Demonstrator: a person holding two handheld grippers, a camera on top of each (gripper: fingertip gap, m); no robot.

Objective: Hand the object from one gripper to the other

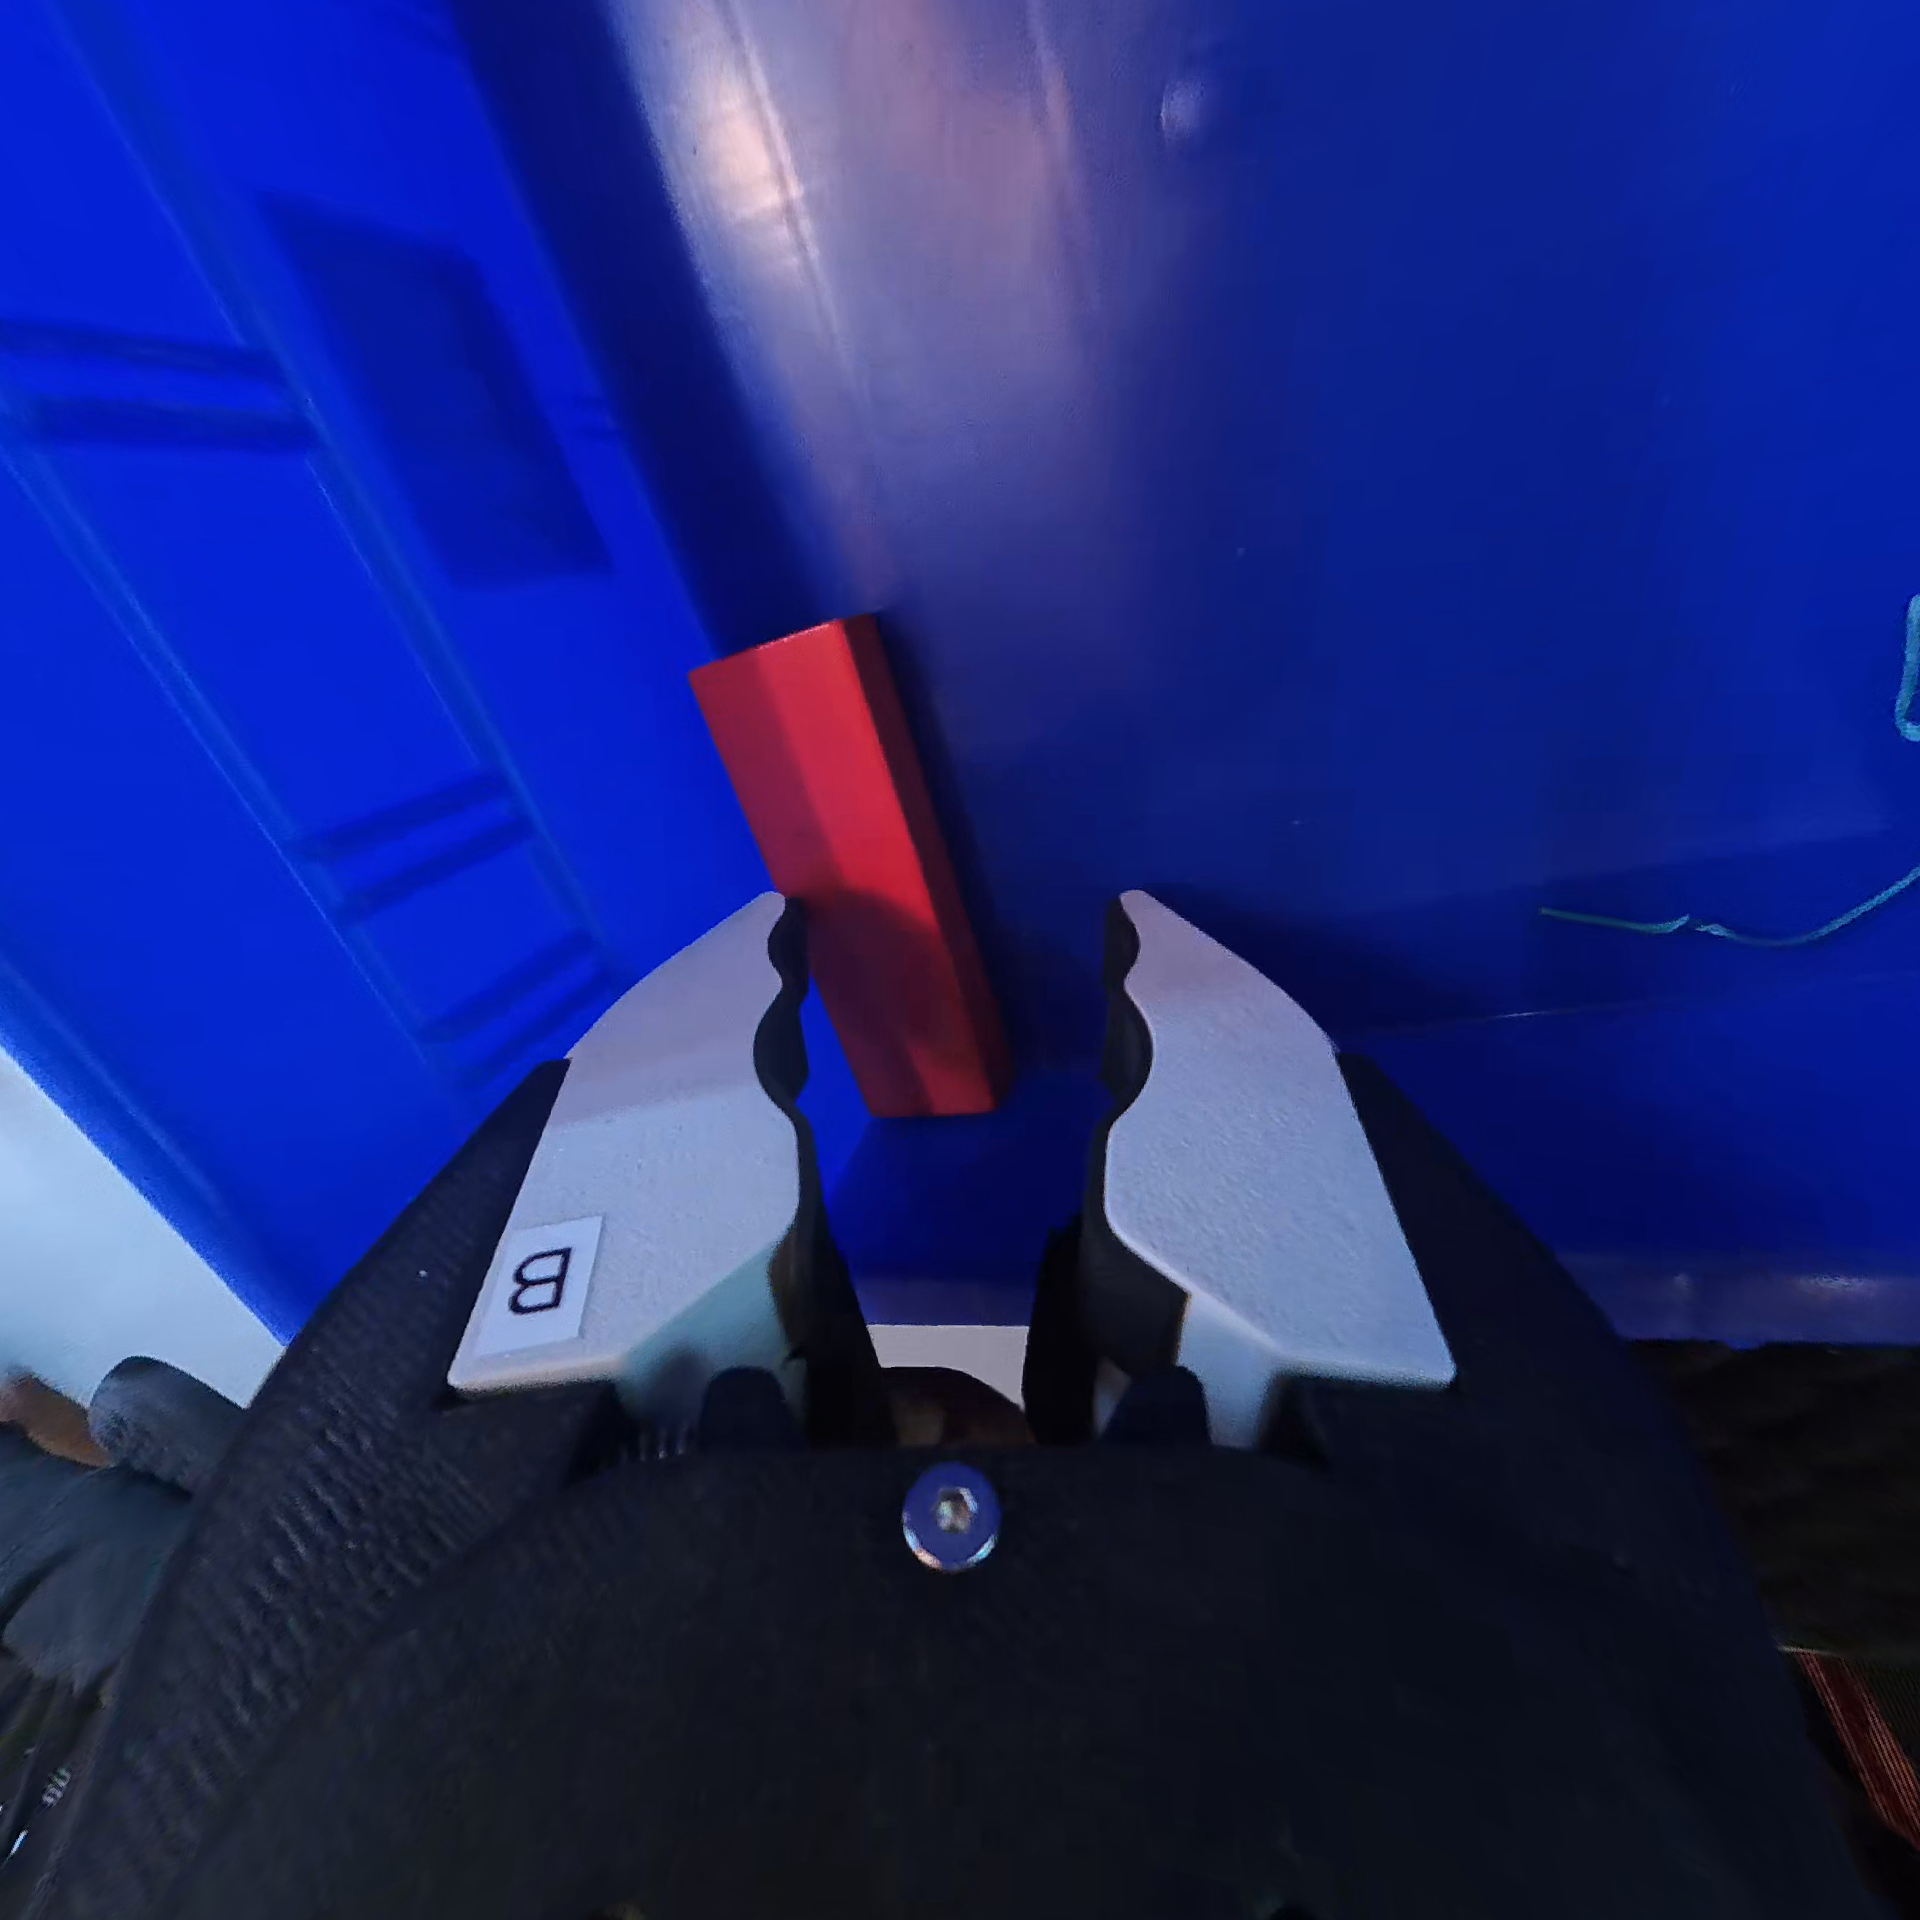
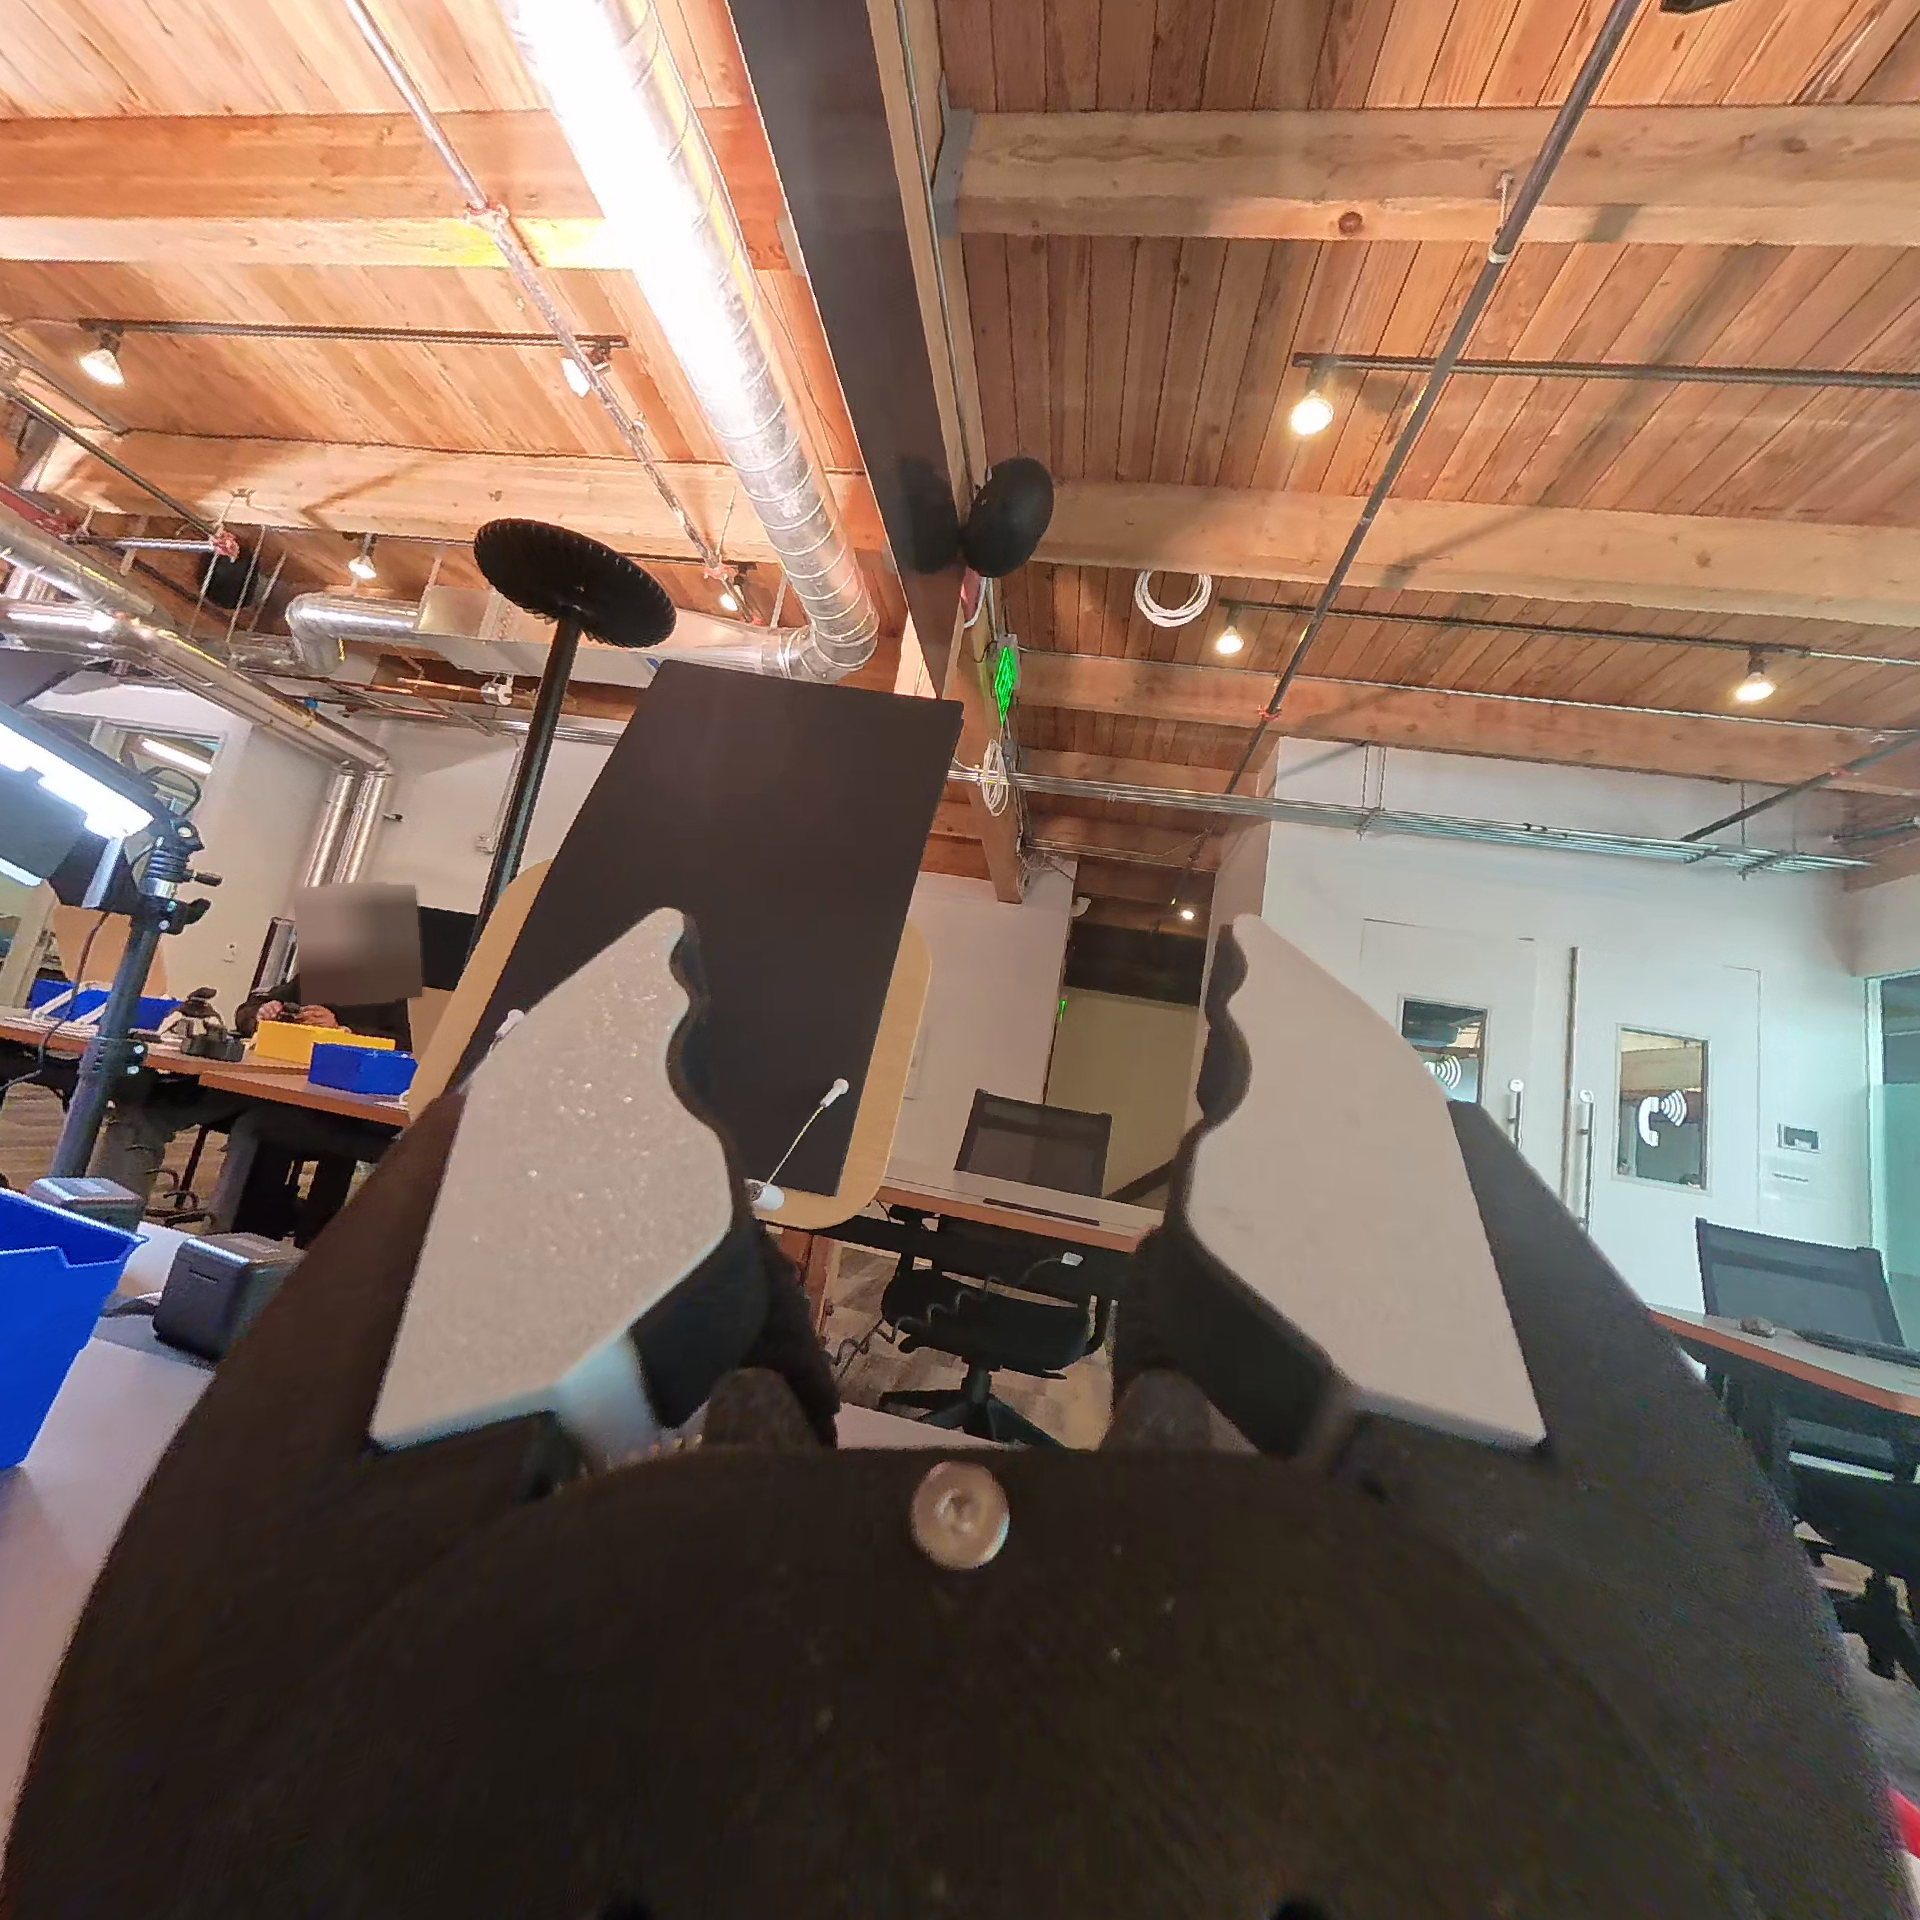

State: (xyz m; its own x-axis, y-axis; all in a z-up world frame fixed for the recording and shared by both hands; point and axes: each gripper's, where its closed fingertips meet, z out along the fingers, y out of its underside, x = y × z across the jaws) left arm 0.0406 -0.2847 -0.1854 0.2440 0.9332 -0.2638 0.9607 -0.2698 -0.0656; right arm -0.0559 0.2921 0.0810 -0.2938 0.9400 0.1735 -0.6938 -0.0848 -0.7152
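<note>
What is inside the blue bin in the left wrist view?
A red block lies on the floor of the blue bin, beside the side wall, between the open fingers of the left gripper. A thin teal string lies farther right. The gripper body hides the bin's near part.

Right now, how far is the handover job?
Done: nothing yet. In hand: the open left gripper reaches into the blue plastic bin, straddling the red rectangular block without gripping it. Left: grasp, lift, pass to the open, empty right gripper, which points toward the ceiling.
</note>
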